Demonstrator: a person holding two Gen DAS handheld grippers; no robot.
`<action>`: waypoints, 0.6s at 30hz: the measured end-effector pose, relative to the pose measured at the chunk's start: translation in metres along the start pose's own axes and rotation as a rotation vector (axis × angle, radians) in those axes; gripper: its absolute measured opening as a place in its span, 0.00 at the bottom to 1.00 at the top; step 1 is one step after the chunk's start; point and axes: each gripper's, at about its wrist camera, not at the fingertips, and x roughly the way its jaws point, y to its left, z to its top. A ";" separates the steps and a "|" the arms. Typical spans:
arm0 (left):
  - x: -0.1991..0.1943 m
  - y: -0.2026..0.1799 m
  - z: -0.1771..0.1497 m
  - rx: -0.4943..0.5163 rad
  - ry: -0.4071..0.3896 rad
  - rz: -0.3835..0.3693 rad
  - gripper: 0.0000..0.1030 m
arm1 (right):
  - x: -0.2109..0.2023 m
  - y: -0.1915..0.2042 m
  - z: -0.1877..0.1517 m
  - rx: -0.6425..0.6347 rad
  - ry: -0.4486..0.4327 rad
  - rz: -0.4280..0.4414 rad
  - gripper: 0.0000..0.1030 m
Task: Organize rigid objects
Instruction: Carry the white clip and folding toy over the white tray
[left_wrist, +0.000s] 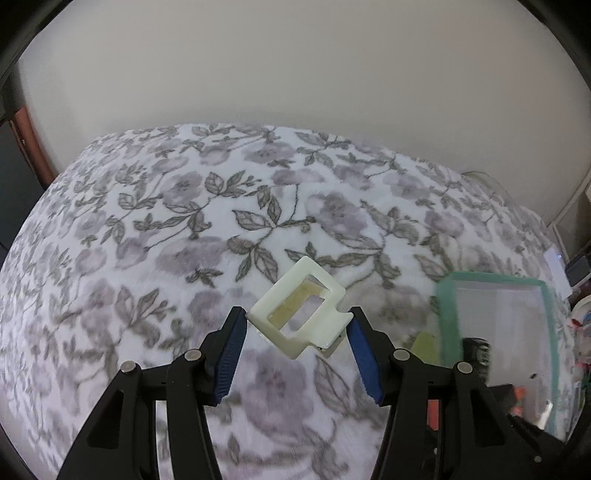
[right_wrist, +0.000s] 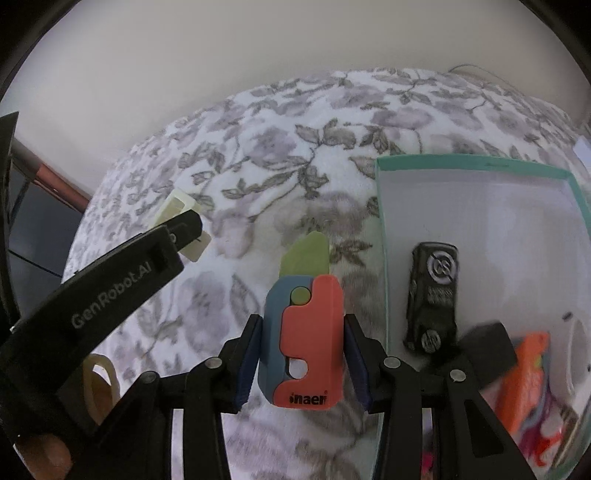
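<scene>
Right gripper (right_wrist: 301, 363) is clamping a red-and-blue plastic toy knife (right_wrist: 303, 339) between its blue pads, pale green blade pointing away, held above the floral bedspread (right_wrist: 258, 155)

Just right of it, a teal-rimmed white box (right_wrist: 476, 166) is sitting on the bedspread; inside are lying a black remote-like device (right_wrist: 432, 295), a dark block (right_wrist: 487, 347) and an orange toy (right_wrist: 524, 384), blurred

Left gripper (left_wrist: 295, 332) is pinching a cream rectangular plastic frame (left_wrist: 299, 314) by its two sides, tilted, lifted clear of the bedspread (left_wrist: 184, 221)

In the right wrist view the left gripper (right_wrist: 184, 229) is showing at left with the cream frame (right_wrist: 177, 206) at its tip; a person's thumb (right_wrist: 44, 454) is visible at bottom left

A second cream ring-shaped piece (right_wrist: 99, 384) is lying near the lower left

Beyond the bed, a plain pale wall (left_wrist: 295, 74) is filling the background
</scene>
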 end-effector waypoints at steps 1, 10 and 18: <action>-0.010 -0.002 -0.002 -0.009 -0.011 -0.001 0.56 | -0.008 0.000 -0.002 0.001 -0.011 0.002 0.44; -0.075 -0.030 -0.020 -0.051 -0.049 -0.023 0.56 | -0.075 -0.023 -0.028 0.094 -0.108 0.017 0.44; -0.115 -0.052 -0.041 -0.112 -0.060 -0.066 0.56 | -0.118 -0.043 -0.050 0.130 -0.195 -0.025 0.44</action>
